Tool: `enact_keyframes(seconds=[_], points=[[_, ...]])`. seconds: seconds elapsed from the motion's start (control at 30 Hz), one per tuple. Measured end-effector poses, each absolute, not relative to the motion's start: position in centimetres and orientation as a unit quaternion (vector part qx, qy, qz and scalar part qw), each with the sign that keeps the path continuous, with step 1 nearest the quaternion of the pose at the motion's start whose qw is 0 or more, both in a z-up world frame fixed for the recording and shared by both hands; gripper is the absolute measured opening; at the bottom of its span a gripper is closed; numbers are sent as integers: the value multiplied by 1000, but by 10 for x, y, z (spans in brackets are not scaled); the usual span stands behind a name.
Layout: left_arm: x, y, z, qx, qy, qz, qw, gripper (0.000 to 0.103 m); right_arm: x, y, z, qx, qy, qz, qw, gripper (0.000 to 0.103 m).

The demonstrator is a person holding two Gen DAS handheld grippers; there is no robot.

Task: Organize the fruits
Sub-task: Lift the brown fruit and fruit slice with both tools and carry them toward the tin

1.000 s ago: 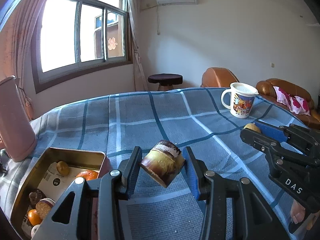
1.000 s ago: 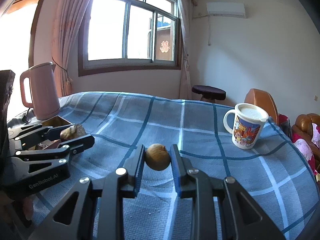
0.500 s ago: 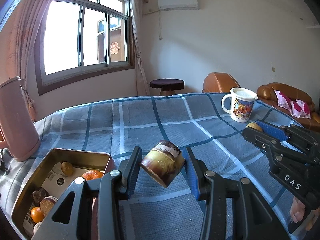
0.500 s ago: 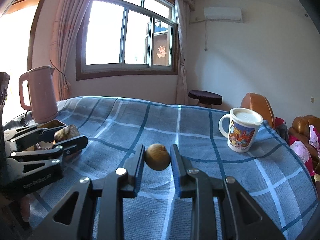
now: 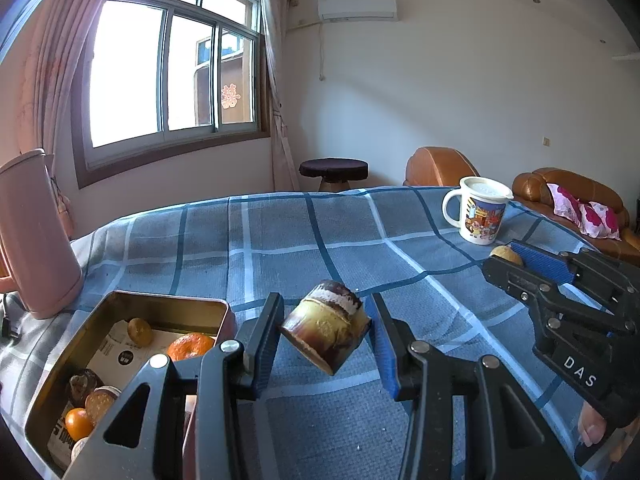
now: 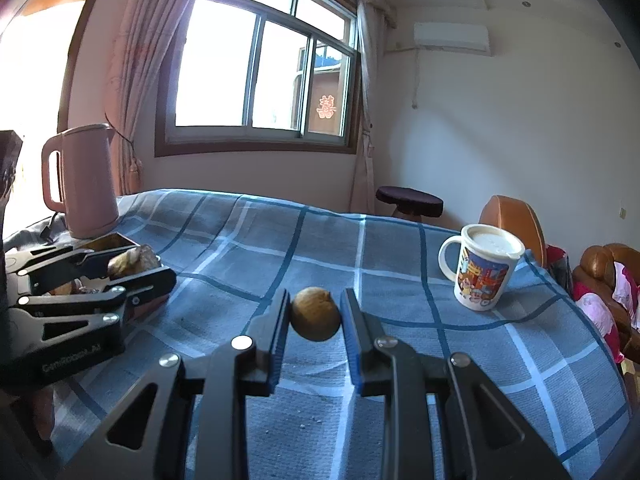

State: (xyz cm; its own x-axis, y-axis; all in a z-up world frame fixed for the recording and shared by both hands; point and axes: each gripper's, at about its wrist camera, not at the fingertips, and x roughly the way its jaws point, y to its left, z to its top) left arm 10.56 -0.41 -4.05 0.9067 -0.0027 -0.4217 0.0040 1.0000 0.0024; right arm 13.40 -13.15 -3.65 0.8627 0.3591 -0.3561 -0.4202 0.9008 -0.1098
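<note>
Your left gripper (image 5: 325,334) pinches a brown-yellow banded chunk (image 5: 325,330); only its view shows the open metal tin's (image 5: 160,306) fruit. Your right gripper (image 6: 315,314) pinches a small round brown fruit (image 6: 315,313).

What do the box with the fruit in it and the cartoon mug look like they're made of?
The box looks like thin metal, a tin: brassy inner walls with a dull sheen and a rolled rim. The mug looks like glazed ceramic or hard plastic, glossy white with a printed picture; I cannot tell which.
</note>
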Motion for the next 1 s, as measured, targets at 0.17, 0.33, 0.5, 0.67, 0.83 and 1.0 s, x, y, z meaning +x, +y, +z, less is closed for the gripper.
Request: enact_keyframes(seconds=[0.17, 0.33, 0.5, 0.67, 0.83, 1.0], points=[[102, -2, -41, 0, 218, -1, 976, 44, 129, -127, -37, -95, 166, 208, 959, 28], [95, 5, -41, -3, 218, -1, 976, 44, 124, -118, -37, -95, 166, 218, 957, 28], [88, 13, -41, -7, 219, 2, 976, 44, 119, -107, -36, -96, 166, 231, 954, 28], [81, 23, -40, -10, 218, 6, 976, 44, 114, -93, -35, -101, 165, 243, 950, 28], [73, 35, -38, -18, 219, 8, 976, 44, 109, -81, -33, -105, 163, 256, 947, 28], [68, 44, -36, -23, 217, 11, 976, 44, 106, -72, -31, -110, 161, 265, 944, 28]])
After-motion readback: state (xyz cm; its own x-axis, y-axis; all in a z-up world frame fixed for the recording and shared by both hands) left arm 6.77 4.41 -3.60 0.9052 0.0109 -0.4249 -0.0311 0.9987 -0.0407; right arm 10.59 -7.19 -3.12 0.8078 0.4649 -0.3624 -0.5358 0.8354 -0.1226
